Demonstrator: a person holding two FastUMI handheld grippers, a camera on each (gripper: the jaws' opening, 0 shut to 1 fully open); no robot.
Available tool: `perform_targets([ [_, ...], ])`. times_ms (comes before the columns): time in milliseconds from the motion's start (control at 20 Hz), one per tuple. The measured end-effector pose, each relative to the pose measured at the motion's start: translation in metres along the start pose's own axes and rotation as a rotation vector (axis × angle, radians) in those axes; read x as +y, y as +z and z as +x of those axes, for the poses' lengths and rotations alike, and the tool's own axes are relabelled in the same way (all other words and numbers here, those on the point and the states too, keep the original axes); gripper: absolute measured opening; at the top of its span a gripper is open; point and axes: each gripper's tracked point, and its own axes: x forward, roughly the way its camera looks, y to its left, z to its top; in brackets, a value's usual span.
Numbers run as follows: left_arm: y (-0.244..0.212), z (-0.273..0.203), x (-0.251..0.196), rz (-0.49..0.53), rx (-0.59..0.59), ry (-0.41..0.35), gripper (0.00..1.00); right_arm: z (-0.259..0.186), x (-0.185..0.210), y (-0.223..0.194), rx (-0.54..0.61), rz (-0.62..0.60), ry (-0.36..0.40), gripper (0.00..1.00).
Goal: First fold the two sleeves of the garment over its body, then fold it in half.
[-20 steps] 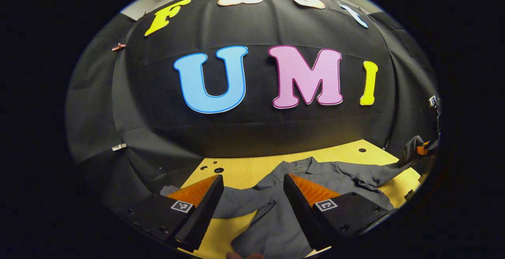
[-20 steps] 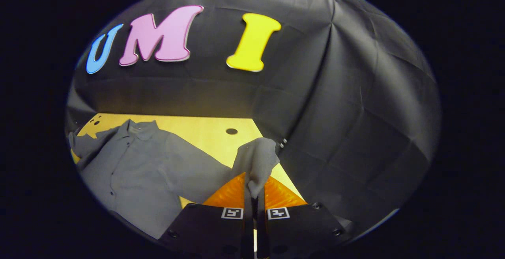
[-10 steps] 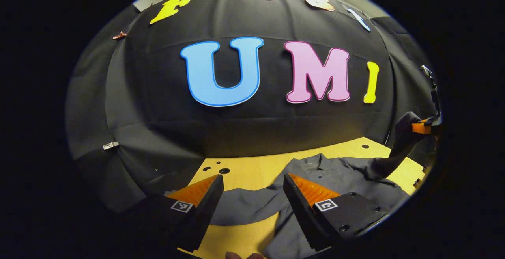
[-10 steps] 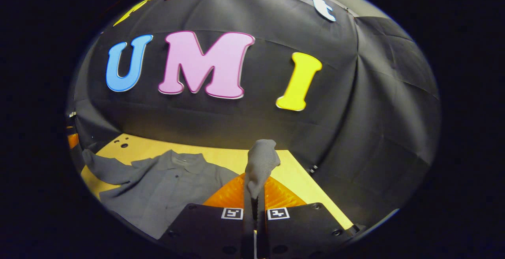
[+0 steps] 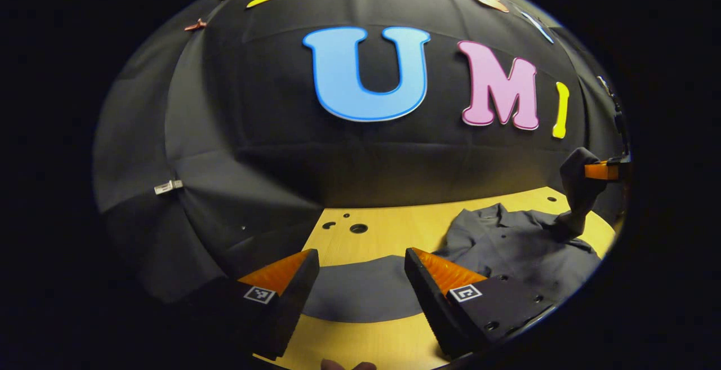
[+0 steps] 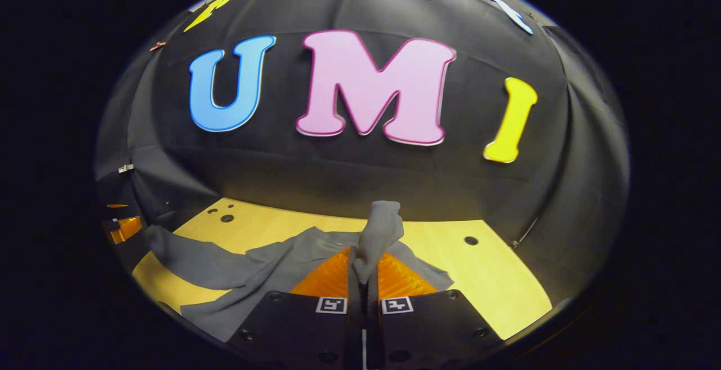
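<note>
In the left gripper view, your left gripper (image 5: 360, 280) stands wide, gripping nothing. The left sleeve (image 5: 360, 297) lies flat on the table directly under and between its fingers, stretched out from the body of the grey garment (image 5: 518, 252), which sits ahead and to the right. Further right, the right gripper (image 5: 600, 171) holds the other sleeve's cuff lifted off the table. The cloth looks thin, limp and light; it should drape and crease wherever you let it, so a pinch near the cuff end of this sleeve would likely carry it best.

In the right gripper view, your right gripper (image 6: 363, 280) is closed tight on the right sleeve (image 6: 380, 235), whose cuff bunches up above the fingertips. The garment spreads below and to the left, collar just ahead of the fingers, the far sleeve trailing left. Soft as it is, the fabric may slip or fold double, so keep the pinch firm and lay it down slowly.

The table (image 6: 495, 280) is a smooth, pale yellow wooden board with a few round holes, closed in by black cloth walls (image 6: 360, 173) just behind and at both sides.
</note>
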Motion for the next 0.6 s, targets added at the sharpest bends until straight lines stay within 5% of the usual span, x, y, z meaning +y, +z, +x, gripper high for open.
perform_targets([
  [600,-0.103,0.082,0.109,0.011,0.146,0.220,0.96,0.081,0.112,-0.127,0.301,0.020,0.175,0.10],
])
